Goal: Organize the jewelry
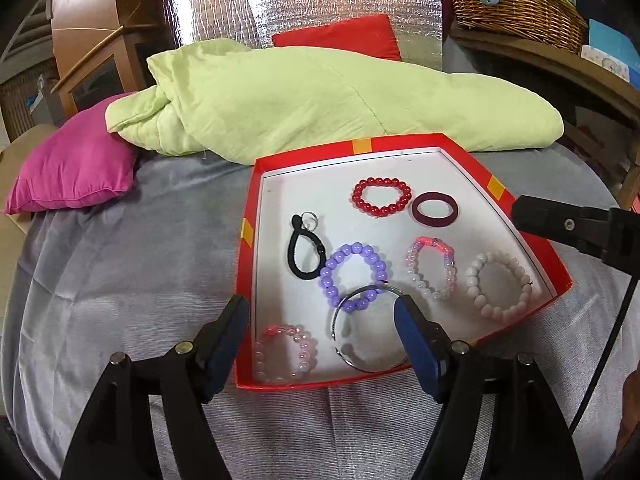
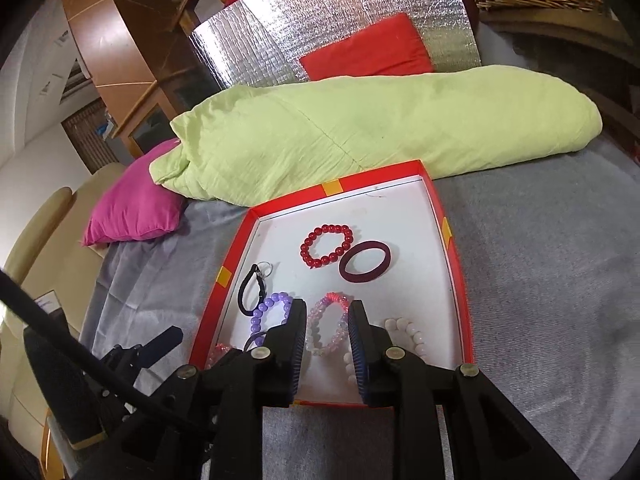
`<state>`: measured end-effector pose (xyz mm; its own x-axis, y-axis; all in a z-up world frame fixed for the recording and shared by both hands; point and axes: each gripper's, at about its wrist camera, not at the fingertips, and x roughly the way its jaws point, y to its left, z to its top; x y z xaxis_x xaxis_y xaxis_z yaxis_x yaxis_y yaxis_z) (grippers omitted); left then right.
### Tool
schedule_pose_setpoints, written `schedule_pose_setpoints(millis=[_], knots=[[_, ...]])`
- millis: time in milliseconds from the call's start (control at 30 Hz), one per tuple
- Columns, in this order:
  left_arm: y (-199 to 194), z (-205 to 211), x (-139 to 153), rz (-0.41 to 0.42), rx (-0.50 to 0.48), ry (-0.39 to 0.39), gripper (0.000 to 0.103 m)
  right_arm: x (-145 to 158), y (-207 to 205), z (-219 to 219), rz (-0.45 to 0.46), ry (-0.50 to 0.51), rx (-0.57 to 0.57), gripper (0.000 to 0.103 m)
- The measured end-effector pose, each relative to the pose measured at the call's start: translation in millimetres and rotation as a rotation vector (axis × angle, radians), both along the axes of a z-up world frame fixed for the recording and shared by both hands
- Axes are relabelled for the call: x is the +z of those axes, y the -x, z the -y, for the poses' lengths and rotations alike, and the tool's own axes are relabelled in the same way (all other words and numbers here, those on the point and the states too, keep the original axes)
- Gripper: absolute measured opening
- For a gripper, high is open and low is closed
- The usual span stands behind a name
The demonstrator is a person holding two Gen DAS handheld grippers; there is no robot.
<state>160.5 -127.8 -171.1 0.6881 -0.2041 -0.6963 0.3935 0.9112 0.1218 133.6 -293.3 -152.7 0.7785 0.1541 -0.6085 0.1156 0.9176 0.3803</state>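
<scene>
A red box (image 1: 247, 280) with a white floor lies on the grey bedcover and holds several bracelets: red beads (image 1: 406, 196), a maroon band (image 1: 416, 210), purple beads (image 1: 330, 276), a pink-and-clear one (image 1: 430, 242), white beads (image 1: 474, 276), a silver bangle (image 1: 336, 332) and pale pink beads (image 1: 260, 354). My left gripper (image 1: 322, 316) stands wide open over the box's near left corner, one finger outside the wall, the other above the bangle, gripping nothing. My right gripper (image 2: 328, 316) hovers over the pink-and-clear bracelet (image 2: 320, 312), its jaws a narrow gap apart with nothing pinched.
A black loop with a key ring (image 1: 294, 256) also lies in the box. Behind the box a rolled pale-green quilt (image 1: 320, 100) crosses the bed, with a magenta pillow (image 1: 76, 176) at the left and a red cushion (image 1: 340, 36) behind. A wicker basket (image 1: 516, 0) sits on a shelf at the right.
</scene>
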Motion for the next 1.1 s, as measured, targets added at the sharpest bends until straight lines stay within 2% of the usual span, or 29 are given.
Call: schedule_pose_setpoints(millis=[67, 200, 367, 500, 767, 1100], knots=[[0.2, -2.3, 1.8, 0.003, 0.008, 0.003, 0.076, 2.6, 2.7, 0.1, 0.005, 0.017, -0.002, 0.024], [1.1, -6.5, 5.4, 0.012, 0.018, 0.008, 0.077, 8.1, 9.5, 0.6, 0.021, 0.049, -0.014, 0.048], [4.5, -11.4, 10.9, 0.034, 0.021, 0.003, 0.078, 14.5, 17.1, -1.5, 0.035, 0.092, -0.009, 0.05], [8.5, -17.7, 16.4, 0.058, 0.03, 0.002, 0.083, 16.1, 20.8, -0.9, 0.041, 0.103, -0.012, 0.052], [20.8, -30.5, 26.4, 0.083, 0.025, 0.006, 0.085, 20.6, 29.2, -6.3, 0.052, 0.15, -0.013, 0.055], [22.1, -56.5, 33.1, 0.072, 0.082, 0.034, 0.085, 29.2, 52.2, -7.7, 0.037, 0.192, -0.066, 0.062]])
